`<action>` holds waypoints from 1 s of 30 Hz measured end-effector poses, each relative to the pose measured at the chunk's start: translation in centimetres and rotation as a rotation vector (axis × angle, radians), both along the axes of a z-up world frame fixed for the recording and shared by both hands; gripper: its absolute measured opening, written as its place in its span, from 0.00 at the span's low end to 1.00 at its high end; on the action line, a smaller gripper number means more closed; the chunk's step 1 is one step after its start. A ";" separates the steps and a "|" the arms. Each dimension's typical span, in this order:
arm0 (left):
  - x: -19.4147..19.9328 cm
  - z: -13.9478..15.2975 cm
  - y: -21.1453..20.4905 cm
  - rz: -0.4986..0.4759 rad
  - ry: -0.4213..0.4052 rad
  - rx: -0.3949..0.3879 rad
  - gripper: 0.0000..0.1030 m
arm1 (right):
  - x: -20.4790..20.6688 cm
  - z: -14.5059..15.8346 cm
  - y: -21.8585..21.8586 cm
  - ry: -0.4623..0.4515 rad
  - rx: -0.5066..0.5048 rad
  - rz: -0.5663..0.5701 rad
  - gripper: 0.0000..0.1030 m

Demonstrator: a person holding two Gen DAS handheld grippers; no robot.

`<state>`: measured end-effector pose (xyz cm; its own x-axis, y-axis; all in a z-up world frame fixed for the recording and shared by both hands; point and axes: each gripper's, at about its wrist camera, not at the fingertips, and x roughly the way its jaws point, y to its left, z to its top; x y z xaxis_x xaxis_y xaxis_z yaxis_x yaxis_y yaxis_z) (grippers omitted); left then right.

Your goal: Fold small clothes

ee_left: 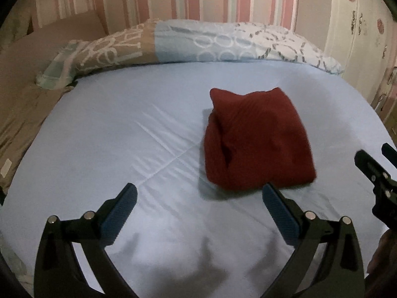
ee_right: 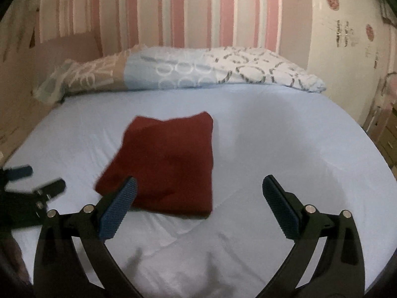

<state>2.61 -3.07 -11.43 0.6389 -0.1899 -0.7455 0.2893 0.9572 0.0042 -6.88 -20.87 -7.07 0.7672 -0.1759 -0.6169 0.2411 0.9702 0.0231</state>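
So from my feed I've got a light blue sheet [ee_left: 119, 134] covering the bed, creased in spots. At the far end there's a rolled duvet [ee_left: 188, 44] with circle patterns, tan, blue and white. Behind it a pink-striped wall [ee_right: 198, 15], wardrobe [ee_left: 359, 24] on the right.

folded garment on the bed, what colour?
Dark red, plain, no visible print. The folded garment shows best in the left wrist view, lying on the light blue sheet.

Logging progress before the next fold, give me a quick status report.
Left hand-held gripper open, empty; right hand-held gripper open, empty. Dark red garment folded, lying on light blue bedsheet. Nothing between grippers and garment.
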 end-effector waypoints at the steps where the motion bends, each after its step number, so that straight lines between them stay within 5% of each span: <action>1: -0.7 0.5 0.3 -0.006 -0.010 -0.006 0.98 | -0.7 0.7 0.7 -0.016 0.009 -0.003 0.97; 10: -5.8 4.9 1.8 0.033 -0.121 0.022 0.98 | -4.8 4.0 4.4 -0.067 0.009 0.037 0.97; 30: -9.5 8.0 3.0 0.063 -0.213 0.017 0.98 | -9.5 6.7 3.9 -0.129 0.018 -0.011 0.97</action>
